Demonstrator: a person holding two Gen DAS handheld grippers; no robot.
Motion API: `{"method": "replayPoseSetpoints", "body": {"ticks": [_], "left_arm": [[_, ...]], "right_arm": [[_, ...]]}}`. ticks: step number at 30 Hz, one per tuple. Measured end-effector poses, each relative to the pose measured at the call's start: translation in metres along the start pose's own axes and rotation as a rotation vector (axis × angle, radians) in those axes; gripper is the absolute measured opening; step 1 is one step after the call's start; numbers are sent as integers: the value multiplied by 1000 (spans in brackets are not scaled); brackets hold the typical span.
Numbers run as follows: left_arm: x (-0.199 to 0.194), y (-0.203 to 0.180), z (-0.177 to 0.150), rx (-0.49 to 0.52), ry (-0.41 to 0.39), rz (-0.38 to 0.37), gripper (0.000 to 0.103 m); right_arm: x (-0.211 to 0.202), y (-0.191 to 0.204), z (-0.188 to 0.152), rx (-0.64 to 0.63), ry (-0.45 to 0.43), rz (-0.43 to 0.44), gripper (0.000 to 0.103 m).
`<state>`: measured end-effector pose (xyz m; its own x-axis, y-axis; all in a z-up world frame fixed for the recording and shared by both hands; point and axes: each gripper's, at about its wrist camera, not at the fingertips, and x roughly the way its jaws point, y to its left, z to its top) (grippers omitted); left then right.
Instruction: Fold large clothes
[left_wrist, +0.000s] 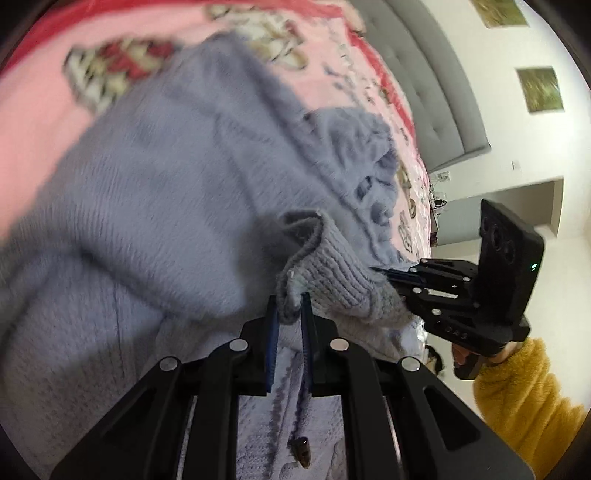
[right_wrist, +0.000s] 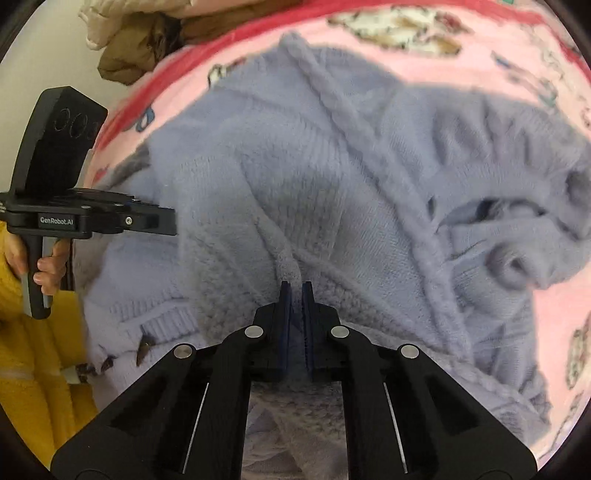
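A large lavender knitted cardigan lies rumpled on a pink patterned blanket; it also fills the right wrist view. My left gripper is shut on a ribbed edge of the cardigan, lifted a little. My right gripper is shut on a fold of the cardigan. Each gripper shows in the other's view: the right one at the right, the left one at the left. A toggle button hangs below the left gripper.
The blanket covers a bed with a grey padded headboard. Brown and cream clothes are piled at the far left. A white wall with two pictures stands behind. The person's yellow sleeve is at the right.
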<state>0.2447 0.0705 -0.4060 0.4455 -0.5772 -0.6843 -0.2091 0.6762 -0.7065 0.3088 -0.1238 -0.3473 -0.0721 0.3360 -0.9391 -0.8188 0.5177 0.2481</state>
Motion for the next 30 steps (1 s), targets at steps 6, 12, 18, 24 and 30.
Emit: {"method": "replayPoseSetpoints", "body": {"ticks": [6,12,18,24,30], "left_arm": [[-22,-12,33,-11,-20,-7,11],[-24,5,38,-19,41,48,11],[-3,27,36,-16,98,122,11],[-26,-1,47,188,-22,123,42],[5,1,63,160,85,95,48]], "right_arm": [[-41,-9,30,26,-186,-149,6],[12,-31,48,71,-161,-190,5],[40,-28,36,157,-212,-228,7],[-29,7,-54,193,-422,-446,79],[-36,8,-169,292,-190,-694,81]]}}
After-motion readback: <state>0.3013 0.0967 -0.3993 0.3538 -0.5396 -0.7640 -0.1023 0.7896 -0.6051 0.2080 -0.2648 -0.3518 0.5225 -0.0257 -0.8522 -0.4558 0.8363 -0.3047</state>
